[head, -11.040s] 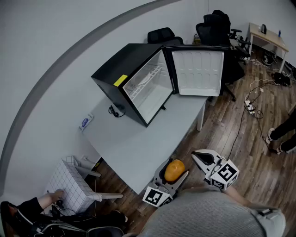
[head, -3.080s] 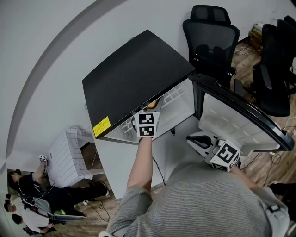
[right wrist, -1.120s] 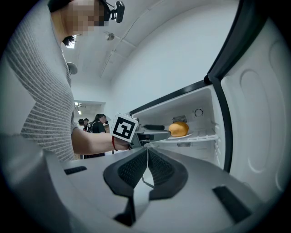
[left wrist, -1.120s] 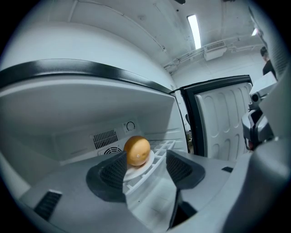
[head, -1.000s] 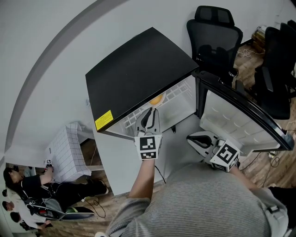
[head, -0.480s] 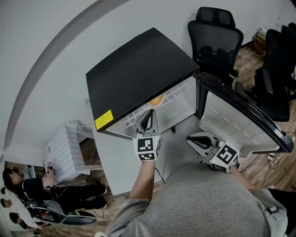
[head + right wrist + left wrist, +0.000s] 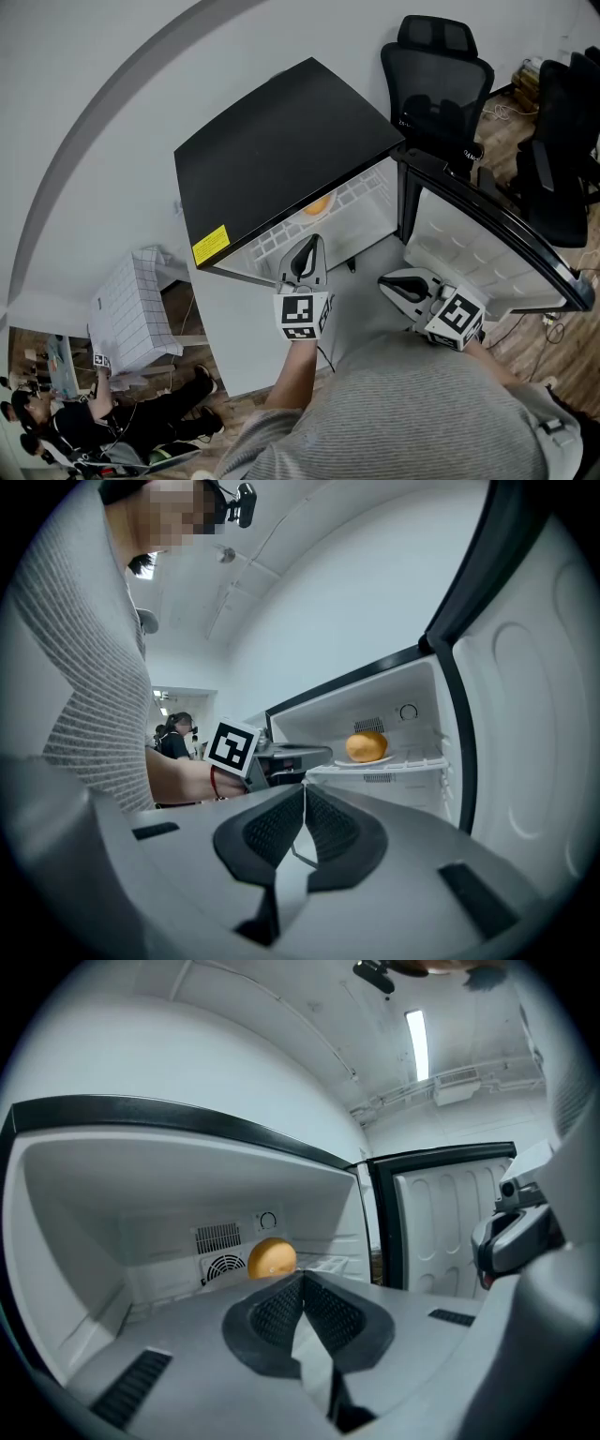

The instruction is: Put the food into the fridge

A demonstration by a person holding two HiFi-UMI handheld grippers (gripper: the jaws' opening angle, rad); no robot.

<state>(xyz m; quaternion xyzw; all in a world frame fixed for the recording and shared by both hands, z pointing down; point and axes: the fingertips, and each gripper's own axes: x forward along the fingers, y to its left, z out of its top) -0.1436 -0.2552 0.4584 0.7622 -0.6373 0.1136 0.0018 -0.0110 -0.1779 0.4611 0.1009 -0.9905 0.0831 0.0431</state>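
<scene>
An orange round food (image 7: 317,203) lies on a white plate on the wire shelf inside the black mini fridge (image 7: 281,141), whose door (image 7: 487,244) stands open to the right. My left gripper (image 7: 317,241) is just outside the fridge mouth, shut and empty, pointing at the food (image 7: 272,1258) from a short way off. The left gripper view shows its jaws (image 7: 302,1279) pressed together. Lower right, near the door, my right gripper (image 7: 386,280) is also shut with nothing in it. In the right gripper view, its jaws (image 7: 304,789) face the food (image 7: 367,746) and the left gripper (image 7: 281,758).
The fridge stands on a pale grey table (image 7: 352,291) against a white wall. Black office chairs (image 7: 436,66) are behind the door. A white mesh basket (image 7: 131,309) stands on the floor at left, with people (image 7: 56,422) beyond it.
The left gripper has drawn back a little from the fridge opening and its jaws have closed empty. The food stays on the shelf. The right gripper has not moved.
</scene>
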